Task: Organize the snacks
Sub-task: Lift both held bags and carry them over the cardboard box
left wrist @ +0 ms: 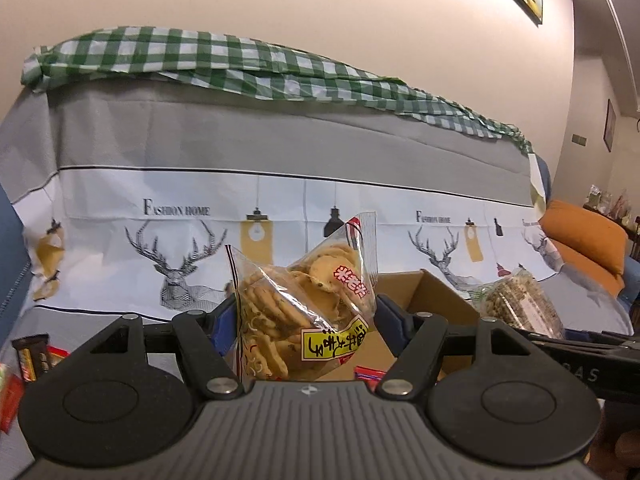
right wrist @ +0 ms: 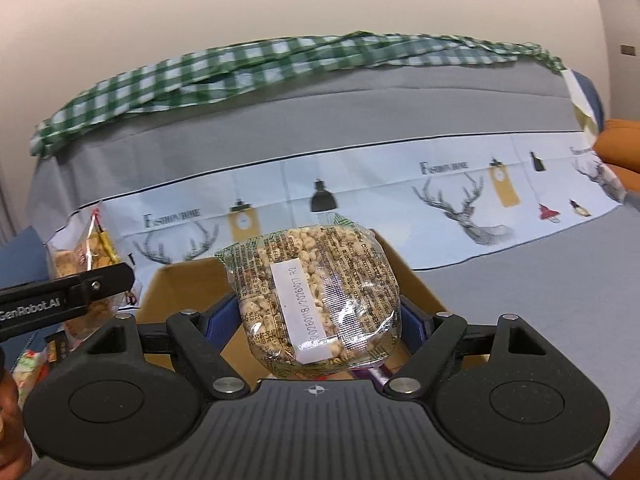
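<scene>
In the left wrist view, your left gripper [left wrist: 306,312] has its jaws clamped on a clear bag of crackers [left wrist: 308,300], held upright above the cardboard box [left wrist: 432,300]; likely so it drops in seam-up. Loose small packets [left wrist: 34,356] lie on the sofa cover [left wrist: 120,240] at left, unsorted.

In the right wrist view, your right gripper [right wrist: 320,316] grips a puffed-grain pack [right wrist: 316,300] by its sides, label facing the camera, over the same box [right wrist: 188,292]. Both packs sit high, clear of the box walls; judged mid-carry, release pending.
</scene>
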The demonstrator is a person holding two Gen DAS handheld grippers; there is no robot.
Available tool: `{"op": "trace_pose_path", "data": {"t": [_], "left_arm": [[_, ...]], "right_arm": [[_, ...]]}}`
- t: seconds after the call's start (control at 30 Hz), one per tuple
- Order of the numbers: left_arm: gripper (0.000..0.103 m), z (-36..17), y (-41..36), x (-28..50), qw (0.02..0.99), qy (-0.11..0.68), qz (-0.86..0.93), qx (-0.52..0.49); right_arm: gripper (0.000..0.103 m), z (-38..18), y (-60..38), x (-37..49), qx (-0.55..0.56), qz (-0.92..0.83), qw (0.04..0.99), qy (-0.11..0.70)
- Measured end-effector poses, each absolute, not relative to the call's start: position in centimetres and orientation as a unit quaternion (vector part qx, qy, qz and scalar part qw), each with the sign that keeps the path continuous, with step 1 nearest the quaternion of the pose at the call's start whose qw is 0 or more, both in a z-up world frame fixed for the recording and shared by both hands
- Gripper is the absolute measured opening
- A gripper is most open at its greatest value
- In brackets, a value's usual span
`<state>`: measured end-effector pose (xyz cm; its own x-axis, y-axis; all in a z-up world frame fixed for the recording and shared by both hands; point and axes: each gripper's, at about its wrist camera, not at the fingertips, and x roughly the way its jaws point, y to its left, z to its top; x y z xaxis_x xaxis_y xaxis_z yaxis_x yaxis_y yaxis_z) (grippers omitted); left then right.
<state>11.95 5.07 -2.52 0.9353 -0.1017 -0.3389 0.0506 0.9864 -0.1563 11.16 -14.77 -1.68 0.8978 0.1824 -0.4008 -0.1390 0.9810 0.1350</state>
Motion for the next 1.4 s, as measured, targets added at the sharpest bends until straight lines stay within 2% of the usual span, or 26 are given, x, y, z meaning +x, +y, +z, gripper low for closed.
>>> {"op": "trace_pose_path", "data": {"t": [0.43,1.4], "left_arm": [[0.075,-2.9,2.6,12.3,0.978,0.178,-0.078,-0.069],[0.075,-2.7,2.8,12.7,0.976,0.184,-0.081,-0.079]], "right_arm": [[0.081,-2.4,-15.4,11.9,0.062,0.047,0.971,0.227],[0.081,-2.4,-15.3,11.6,0.058,0.043,0.972,0.222]]}}
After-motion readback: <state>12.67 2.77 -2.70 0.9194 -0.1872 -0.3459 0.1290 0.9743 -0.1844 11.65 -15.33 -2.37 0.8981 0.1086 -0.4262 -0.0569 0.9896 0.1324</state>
